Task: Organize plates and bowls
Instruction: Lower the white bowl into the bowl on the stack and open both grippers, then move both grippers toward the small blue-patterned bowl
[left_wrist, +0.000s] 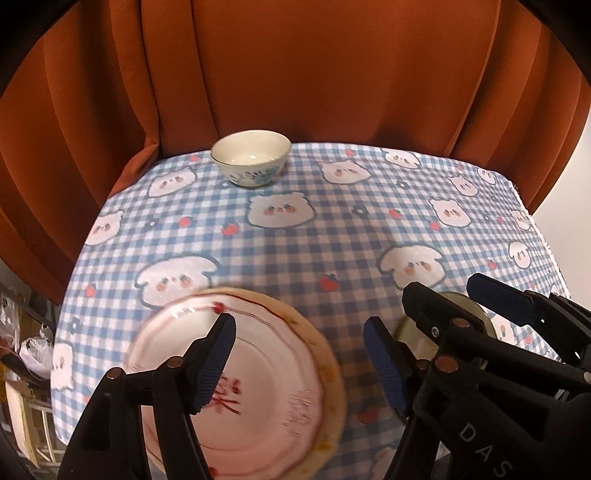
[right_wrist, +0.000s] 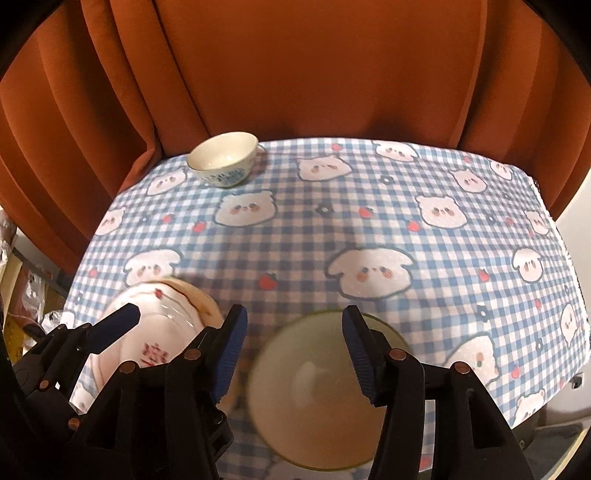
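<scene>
Home: cartoon tablecloth (left_wrist: 295, 251), rust curtain (left_wrist: 295, 74).

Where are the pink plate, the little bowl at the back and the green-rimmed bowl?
pink plate (left_wrist: 273, 391), left wrist view, its centre well
little bowl (left_wrist: 251, 151), left wrist view, its inside
green-rimmed bowl (right_wrist: 314, 398), right wrist view, its inside

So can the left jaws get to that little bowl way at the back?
Probably yes. The left gripper is open and holding nothing, and only bare tablecloth lies between it and the little bowl.
</scene>
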